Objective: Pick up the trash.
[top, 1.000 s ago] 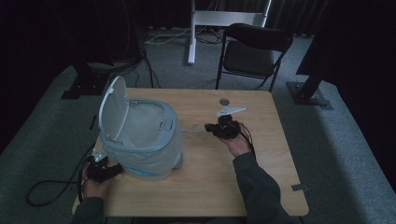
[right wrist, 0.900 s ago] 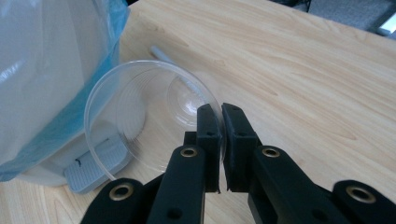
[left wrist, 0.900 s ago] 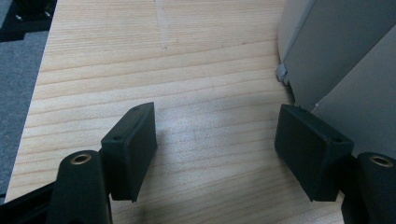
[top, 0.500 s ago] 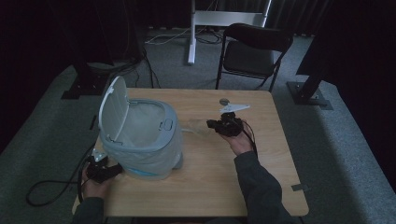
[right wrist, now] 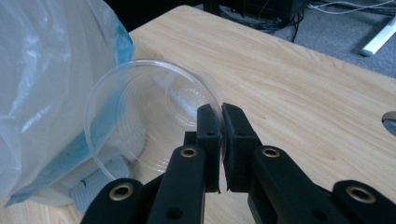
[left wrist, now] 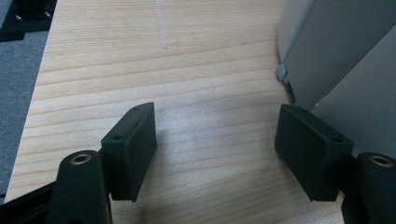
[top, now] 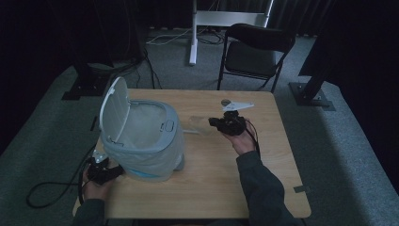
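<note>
Cup pinched at its rim, held near the bin

High view: the right gripper has drifted slightly toward 9 o'clock since a second ago, carrying the clear cup closer to the bin; the left gripper stays at the table's 7 o'clock corner; bare wood lies at 5 o'clock.
Left gripper view: jaws spread wide, empty, bin wall at 2 o'clock.
Right gripper view: jaws clamp the cup's rim beside the bin liner.

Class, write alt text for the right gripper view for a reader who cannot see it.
The right hand-held gripper pinches the rim of a clear plastic cup, held on its side above a light wooden table. Beside it stands a grey bin lined with a translucent bag.
</note>
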A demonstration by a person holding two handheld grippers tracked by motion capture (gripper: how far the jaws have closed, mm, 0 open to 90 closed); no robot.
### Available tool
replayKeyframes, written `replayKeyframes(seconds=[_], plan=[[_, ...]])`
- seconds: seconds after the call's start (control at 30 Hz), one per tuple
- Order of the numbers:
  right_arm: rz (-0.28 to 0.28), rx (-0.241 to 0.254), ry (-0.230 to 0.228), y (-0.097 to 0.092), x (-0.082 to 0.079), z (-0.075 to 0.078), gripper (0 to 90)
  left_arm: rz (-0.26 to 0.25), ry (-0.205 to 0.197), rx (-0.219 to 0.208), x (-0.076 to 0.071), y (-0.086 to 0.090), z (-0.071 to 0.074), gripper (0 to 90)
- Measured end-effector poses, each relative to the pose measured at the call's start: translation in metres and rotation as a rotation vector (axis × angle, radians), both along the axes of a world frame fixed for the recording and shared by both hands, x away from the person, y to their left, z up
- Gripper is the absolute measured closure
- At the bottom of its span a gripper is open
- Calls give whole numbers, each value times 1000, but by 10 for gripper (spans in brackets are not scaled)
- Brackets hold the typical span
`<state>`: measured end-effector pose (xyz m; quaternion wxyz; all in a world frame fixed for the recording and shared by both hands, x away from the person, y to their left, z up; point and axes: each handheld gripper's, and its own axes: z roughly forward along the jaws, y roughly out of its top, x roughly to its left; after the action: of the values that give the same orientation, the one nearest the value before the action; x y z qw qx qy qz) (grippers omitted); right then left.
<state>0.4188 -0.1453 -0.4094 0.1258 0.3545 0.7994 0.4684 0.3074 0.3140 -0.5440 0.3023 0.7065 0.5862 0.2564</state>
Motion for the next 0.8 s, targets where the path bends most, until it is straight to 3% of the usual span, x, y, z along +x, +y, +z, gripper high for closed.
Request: replayKeyframes(seconds=[0.8], plan=[[-6,25,-41,-1,0,21,861,0,0,0,0,0,0,300]])
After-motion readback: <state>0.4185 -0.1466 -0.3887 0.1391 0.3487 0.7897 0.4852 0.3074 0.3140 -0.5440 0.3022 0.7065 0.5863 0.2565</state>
